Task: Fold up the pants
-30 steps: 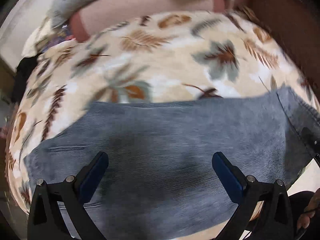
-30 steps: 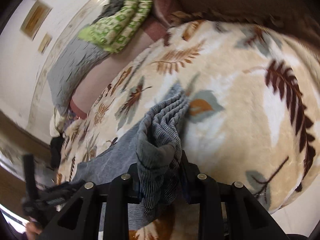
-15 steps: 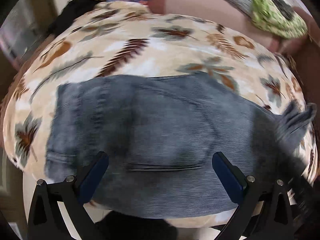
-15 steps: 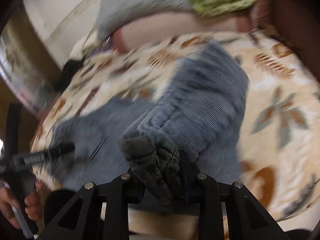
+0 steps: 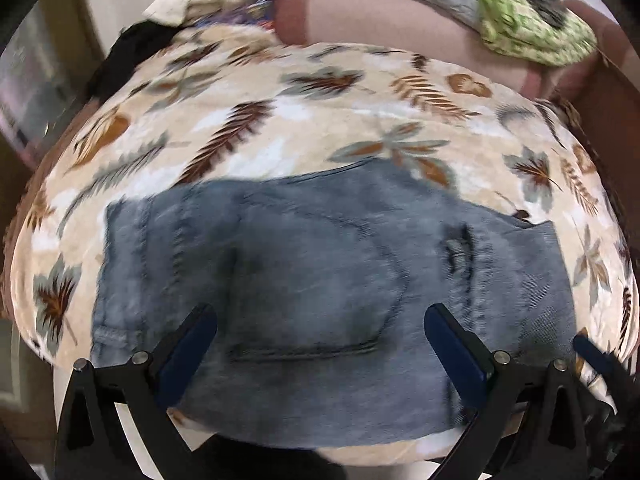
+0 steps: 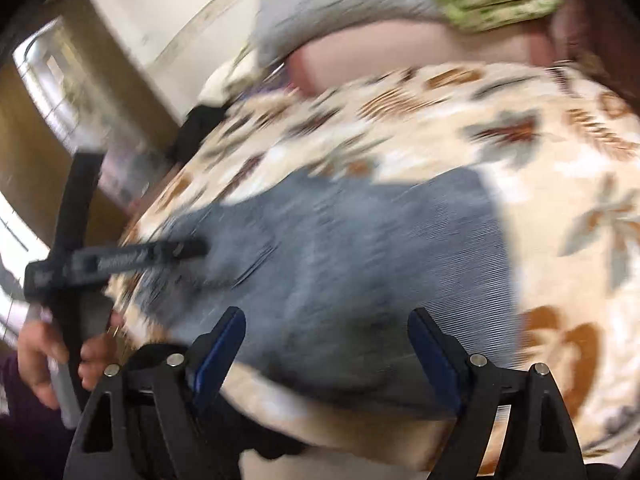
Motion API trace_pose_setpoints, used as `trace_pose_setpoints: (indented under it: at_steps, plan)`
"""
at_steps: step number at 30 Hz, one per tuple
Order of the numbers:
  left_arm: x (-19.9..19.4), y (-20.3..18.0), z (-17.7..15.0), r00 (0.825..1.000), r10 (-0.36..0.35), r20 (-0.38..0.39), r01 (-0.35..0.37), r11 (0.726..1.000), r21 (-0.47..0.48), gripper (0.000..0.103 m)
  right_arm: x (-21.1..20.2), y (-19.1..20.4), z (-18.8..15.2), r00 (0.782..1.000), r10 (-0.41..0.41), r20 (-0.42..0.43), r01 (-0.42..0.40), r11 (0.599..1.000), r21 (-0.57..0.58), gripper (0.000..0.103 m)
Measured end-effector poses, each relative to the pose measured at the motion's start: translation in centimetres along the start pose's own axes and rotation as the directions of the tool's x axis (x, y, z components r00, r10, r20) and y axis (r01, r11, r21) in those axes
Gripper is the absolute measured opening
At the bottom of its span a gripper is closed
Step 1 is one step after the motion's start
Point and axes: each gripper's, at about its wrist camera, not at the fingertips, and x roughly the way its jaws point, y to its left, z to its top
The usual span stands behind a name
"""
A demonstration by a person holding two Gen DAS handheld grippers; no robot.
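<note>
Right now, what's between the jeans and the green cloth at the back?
In the left wrist view, leaf-print blanket, then a pink bolster, lie between the jeans and green cloth.

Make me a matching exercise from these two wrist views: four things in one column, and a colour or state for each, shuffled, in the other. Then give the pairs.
Things
1. pants
2. blanket
3. left gripper
4. crumpled cloth

Colour or state
A. cream with a leaf print
B. green, lying at the far edge of the bed
C. blue-grey denim, folded flat on the bed
D. jaws wide open, holding nothing

Pairs: 1-C, 2-A, 3-D, 4-B
</note>
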Motion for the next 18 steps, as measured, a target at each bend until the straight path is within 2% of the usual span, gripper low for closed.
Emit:
trace_pose_setpoints:
  at_steps: [1,2,4,9,11,13,15,18]
  plan:
    - [0.2,-1.0,0.4,1.000,-0.001,0.006,0.001,1.000,0.019,0.103,0.0,-0.4,0.2,1.000,-0.009,0.007,0.009,1.000,0.010,0.073]
    - [0.7,-2.1,0.8,1.000,0.002,0.008,-0.002,0.999,0.044,0.103,-0.1,-1.3,0.5,1.000,-0.022,0.008,0.022,0.999,0.027,0.056]
    - [2.3,-4.0,1.7,0.999,0.041,-0.021,-0.040,0.996,0.077,0.103,0.2,-2.1,0.3,0.999,-0.038,0.003,0.038,0.998,0.049,0.037]
    - [4.5,-6.1,3.5,0.999,0.036,-0.031,-0.034,0.996,0.083,0.103,2.2,-1.3,-0.9,0.999,-0.020,-0.029,0.020,1.000,-0.009,0.037]
    - [5.5,-6.8,3.8,0.998,0.043,-0.050,-0.038,0.995,0.093,0.103,3.8,-0.2,-1.6,0.996,0.003,-0.085,-0.008,0.998,-0.055,0.037]
    - [6.6,-7.1,3.8,0.996,0.045,-0.077,-0.038,0.995,0.091,0.103,5.5,0.6,-2.3,0.991,-0.021,-0.136,0.007,0.994,-0.106,0.037]
    - [7.6,-7.5,3.7,0.994,0.015,-0.109,-0.005,0.996,0.091,0.103,5.7,1.5,-2.6,0.991,-0.056,-0.121,0.035,0.985,-0.169,0.037]
    - [8.4,-7.8,3.3,0.991,-0.019,-0.135,0.033,0.994,0.101,0.103,5.5,1.1,-2.6,0.992,-0.036,-0.121,0.017,0.987,-0.159,0.037]
